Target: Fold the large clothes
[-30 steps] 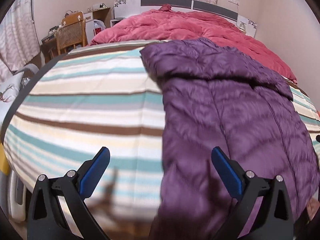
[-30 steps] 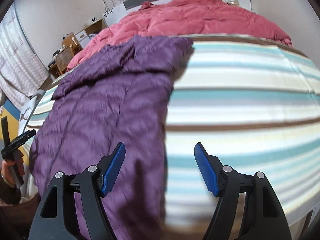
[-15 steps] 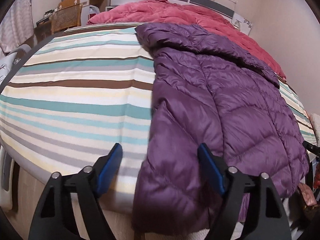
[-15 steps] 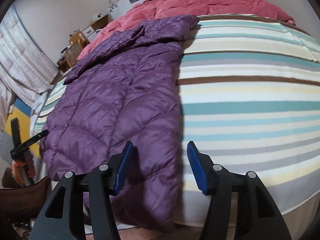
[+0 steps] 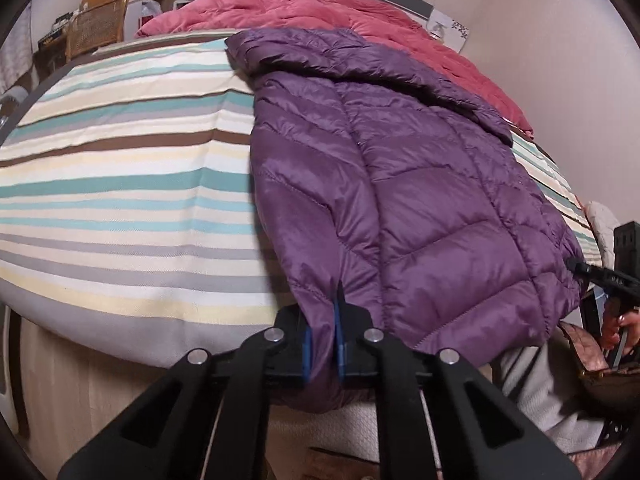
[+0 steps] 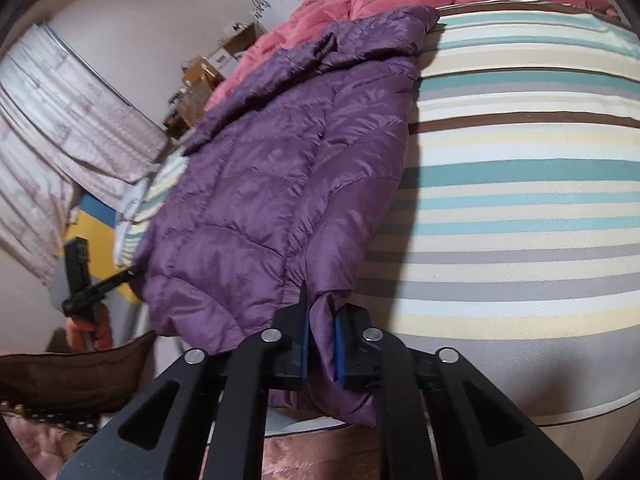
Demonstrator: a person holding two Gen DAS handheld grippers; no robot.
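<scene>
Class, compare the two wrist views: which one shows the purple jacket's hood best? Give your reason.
The left wrist view: the hood spreads wide across the jacket's far end, clear against the pink duvet. The right wrist view shows the hood smaller, bunched and seen more from the side.

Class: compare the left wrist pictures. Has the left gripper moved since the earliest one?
Yes. The left gripper has come down toward the near edge of the striped bed, and its jaws have just been closing; they now pinch the purple jacket's hem.
</scene>
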